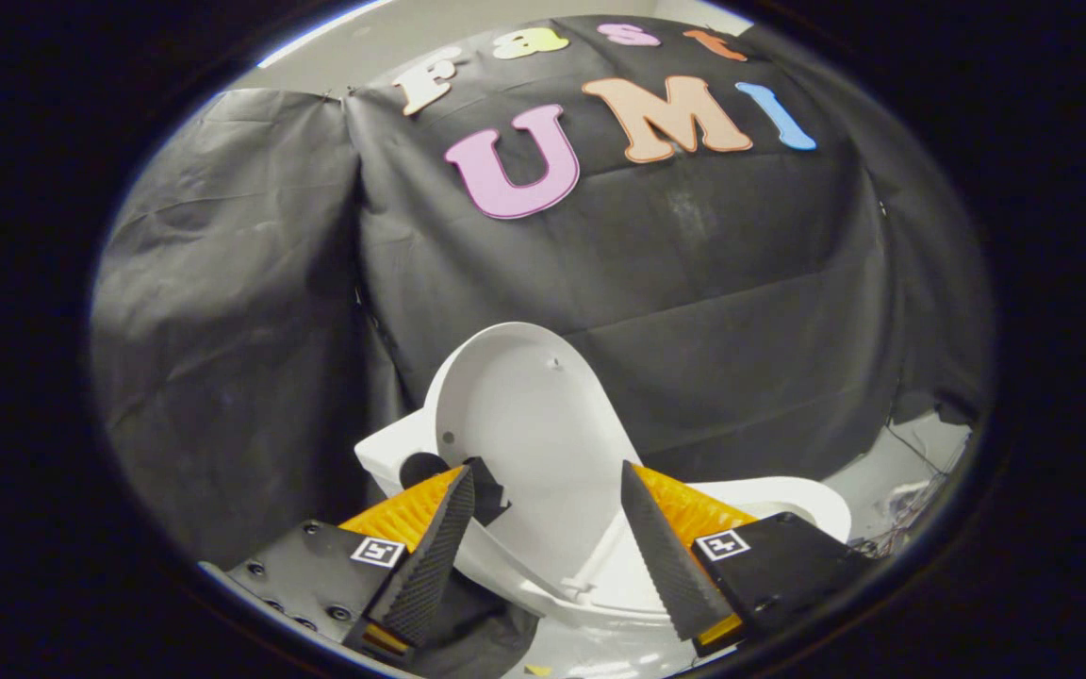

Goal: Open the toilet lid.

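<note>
Booth wall of black cloth (pixel 694 283) fills the background, hanging in folds behind the fixture. Toilet (pixel 788 505), white, sits low in front of the cloth, its body running from the left of the fingers across to the right, rim showing beyond the right finger. Toilet lid (pixel 534 415) is already raised: it stands up on edge, underside facing the camera, leaning slightly back and to the left toward the cloth, long axis running from the hinge end low between the fingers up to its rounded top. Hinge hardware is partly visible near the base; detail too small to read. Gripper (pixel 548 528) is spread wide, fingers holding nothing, one on each side of the lid's lower part; whether either touches the lid cannot be told. Lid lies straight ahead, centred in the gap. Judgement: opening looks essentially complete; any remaining move would be a push away along the finger direction, or a straight retreat.
</note>
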`<state>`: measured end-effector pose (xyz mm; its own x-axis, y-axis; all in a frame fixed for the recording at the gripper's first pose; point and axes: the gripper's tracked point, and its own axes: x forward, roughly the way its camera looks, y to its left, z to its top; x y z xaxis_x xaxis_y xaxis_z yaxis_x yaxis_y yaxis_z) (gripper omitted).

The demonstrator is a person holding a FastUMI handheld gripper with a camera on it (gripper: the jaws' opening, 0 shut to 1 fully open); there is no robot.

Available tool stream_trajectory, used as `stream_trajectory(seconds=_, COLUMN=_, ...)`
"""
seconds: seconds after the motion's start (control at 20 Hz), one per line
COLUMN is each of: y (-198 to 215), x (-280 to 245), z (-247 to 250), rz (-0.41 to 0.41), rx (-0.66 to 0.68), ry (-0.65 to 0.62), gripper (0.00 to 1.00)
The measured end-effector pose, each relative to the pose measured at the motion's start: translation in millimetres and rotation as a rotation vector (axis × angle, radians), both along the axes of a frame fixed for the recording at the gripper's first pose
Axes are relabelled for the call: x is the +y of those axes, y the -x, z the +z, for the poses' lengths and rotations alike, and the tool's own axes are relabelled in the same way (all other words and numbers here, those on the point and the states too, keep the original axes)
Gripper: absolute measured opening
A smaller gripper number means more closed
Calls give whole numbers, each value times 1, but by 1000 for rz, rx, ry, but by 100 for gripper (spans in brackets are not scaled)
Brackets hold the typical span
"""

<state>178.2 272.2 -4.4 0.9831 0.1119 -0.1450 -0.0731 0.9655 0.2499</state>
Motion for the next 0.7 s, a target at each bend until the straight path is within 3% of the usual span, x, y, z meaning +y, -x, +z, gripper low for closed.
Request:
stream_trajectory(seconds=0.2, y=17, x=-10, z=17, rz=18, rx=-85, ry=77, gripper=96)
stream_trajectory(seconds=0.45, y=41, x=-46, z=37, rz=-60, rx=-178, ry=248, gripper=96)
stream_trajectory(seconds=0.7, y=63, x=-75, z=53, rz=-117, rx=-225, ry=251, gripper=96)
